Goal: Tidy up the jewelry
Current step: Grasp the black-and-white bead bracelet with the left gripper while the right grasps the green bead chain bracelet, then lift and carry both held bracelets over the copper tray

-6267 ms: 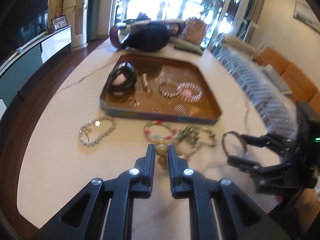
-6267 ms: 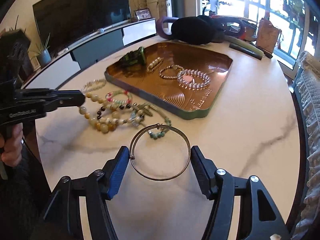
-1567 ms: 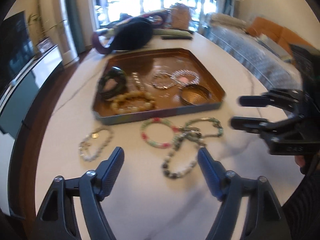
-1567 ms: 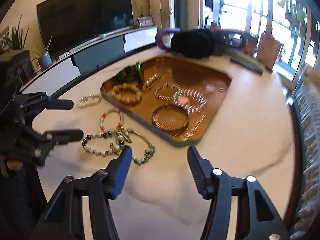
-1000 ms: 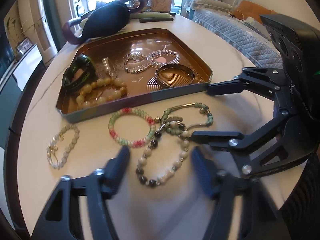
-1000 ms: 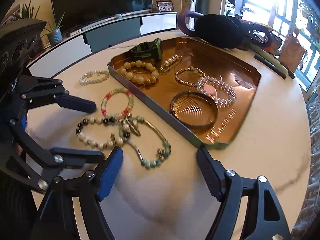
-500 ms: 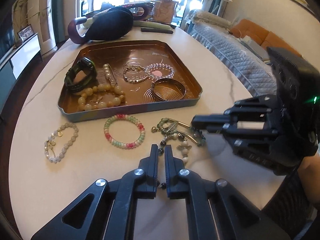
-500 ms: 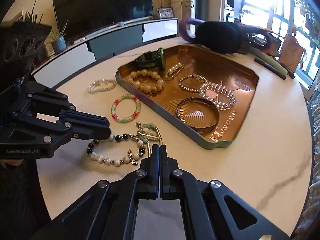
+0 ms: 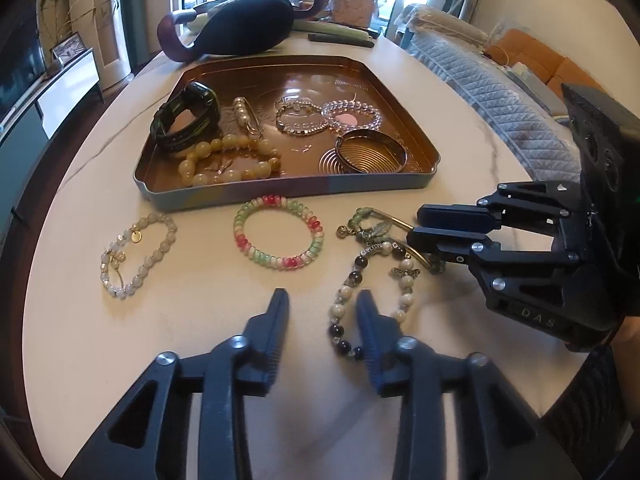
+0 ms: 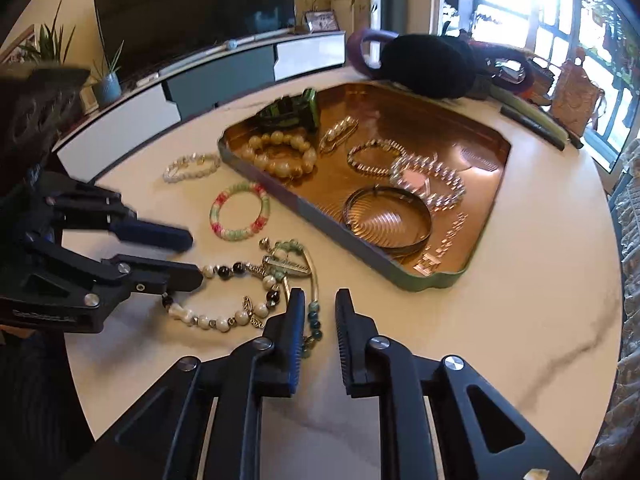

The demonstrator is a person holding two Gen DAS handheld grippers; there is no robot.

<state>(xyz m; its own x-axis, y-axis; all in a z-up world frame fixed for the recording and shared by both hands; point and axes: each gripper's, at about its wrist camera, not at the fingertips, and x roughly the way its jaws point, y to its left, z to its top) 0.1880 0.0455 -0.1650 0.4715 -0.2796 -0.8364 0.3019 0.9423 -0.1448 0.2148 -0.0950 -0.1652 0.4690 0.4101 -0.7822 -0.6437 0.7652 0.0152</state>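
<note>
A copper tray (image 9: 420, 142) (image 10: 486, 216) on the round marble table holds several bracelets and a metal bangle (image 9: 370, 156) (image 10: 386, 220). In front of it lie a pale bead bracelet (image 9: 136, 254) (image 10: 190, 168), a pink-green bracelet (image 9: 278, 236) (image 10: 238, 216), and a white-and-black bead bracelet (image 9: 372, 280) (image 10: 224, 300) tangled with a green bead bracelet (image 9: 374, 220) (image 10: 310, 292). My left gripper (image 9: 322, 300) (image 10: 188, 258) is open, straddling the white-and-black bracelet's near left side. My right gripper (image 10: 318, 300) (image 9: 416, 224) is open over the green bracelet's end.
A dark bag with a purple handle (image 9: 244, 30) (image 10: 424, 64) and a long green stick (image 10: 532, 114) lie behind the tray. A quilted chair back (image 9: 480, 84) stands at the table's right edge. A TV console (image 10: 180, 80) is beyond the table.
Both grippers were shut half a second ago and have opened. The left one now straddles the white-and-black bracelet; the right one spans the green bracelet's end. The jewelry has not moved.
</note>
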